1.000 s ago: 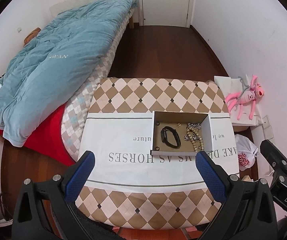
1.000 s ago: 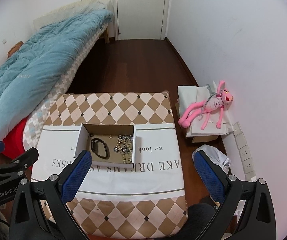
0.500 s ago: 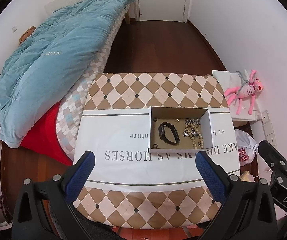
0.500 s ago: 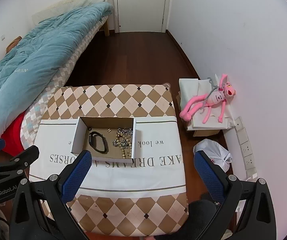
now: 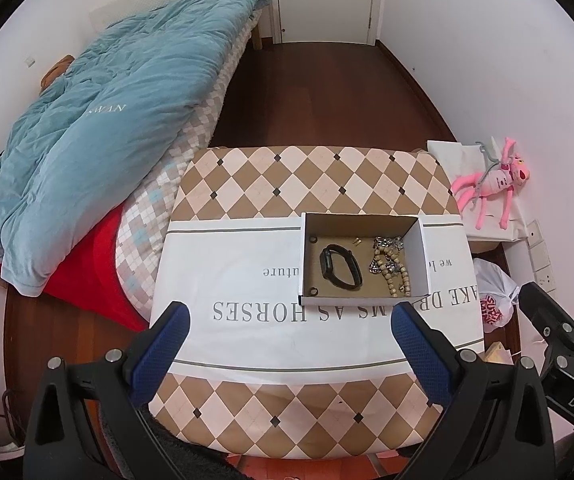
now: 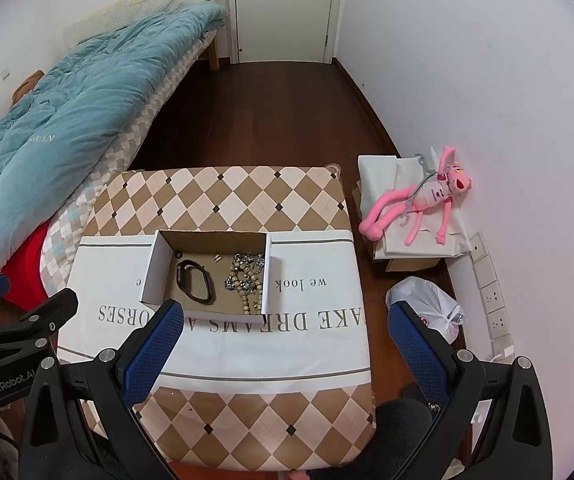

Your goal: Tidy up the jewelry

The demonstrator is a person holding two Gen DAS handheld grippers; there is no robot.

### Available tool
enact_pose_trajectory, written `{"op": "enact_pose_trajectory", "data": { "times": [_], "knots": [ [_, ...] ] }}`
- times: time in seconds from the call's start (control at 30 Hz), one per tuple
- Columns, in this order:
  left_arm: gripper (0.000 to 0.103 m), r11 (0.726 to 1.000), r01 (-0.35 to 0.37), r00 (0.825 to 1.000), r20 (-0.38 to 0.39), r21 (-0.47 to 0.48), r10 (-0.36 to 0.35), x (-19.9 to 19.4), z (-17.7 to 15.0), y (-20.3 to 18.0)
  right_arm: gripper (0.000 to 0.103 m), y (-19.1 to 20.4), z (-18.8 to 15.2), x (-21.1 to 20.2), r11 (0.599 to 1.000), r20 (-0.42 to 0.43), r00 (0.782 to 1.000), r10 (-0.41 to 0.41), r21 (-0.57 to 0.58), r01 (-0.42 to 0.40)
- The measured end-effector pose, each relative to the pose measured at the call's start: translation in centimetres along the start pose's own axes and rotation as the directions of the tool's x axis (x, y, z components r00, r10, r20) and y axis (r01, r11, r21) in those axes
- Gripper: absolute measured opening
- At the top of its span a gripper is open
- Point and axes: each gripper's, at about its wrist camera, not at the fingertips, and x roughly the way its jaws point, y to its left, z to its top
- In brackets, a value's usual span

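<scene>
Both grippers hang high above the table, the left gripper [image 5: 289, 330] and the right gripper [image 6: 285, 328] each spread wide with nothing between the blue pads. On the checked tablecloth [image 5: 271, 184] sits an open cardboard box [image 5: 421, 256] holding the jewelry: a black smartwatch [image 5: 340, 266] lies left of centre, a beaded bracelet [image 5: 397, 276] tangled with a silver chain [image 5: 387, 244] lies along the right wall (two tiny pieces too small to name sit near the far wall). A pink plush toy [image 6: 419, 204] lies off to the right against the wall.
</scene>
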Motion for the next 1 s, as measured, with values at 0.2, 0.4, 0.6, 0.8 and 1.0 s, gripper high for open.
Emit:
{"op": "enact_pose_trajectory", "data": {
  "times": [0.2, 0.4, 0.6, 0.8, 1.0],
  "knots": [
    [0.103, 1.000, -0.001, 1.000, -0.002, 0.000, 0.001, 0.02, -0.15, 0.13, 0.103, 0.10, -0.19, 0.18, 1.000, -0.013, 1.000, 0.005, -0.003, -0.005],
    [0.103, 1.000, 0.001, 1.000, 0.000, -0.001, -0.001, 0.02, -0.30, 0.23, 0.103, 0.13, -0.27, 0.32, 1.000, -0.016, 1.000, 0.003, -0.006, -0.003],
    [0.103, 1.000, 0.004, 1.000, -0.002, -0.005, -0.004, -0.01, -0.43, 0.37, 0.103, 0.11, -0.28, 0.39, 1.000, -0.017, 1.000, -0.001, -0.010, 0.001],
    [0.103, 1.000, 0.002, 1.000, 0.002, -0.009, -0.002, -0.10, -0.61, 0.36, 0.103, 0.14, -0.31, 0.42, 1.000, -0.018, 1.000, 0.002, -0.009, -0.002],
    [0.103, 1.000, 0.000, 1.000, 0.001, -0.008, 0.000, -0.06, -0.58, 0.38, 0.103, 0.22, -0.28, 0.44, 1.000, -0.022, 1.000, 0.004, -0.014, -0.004]
  ]
}}
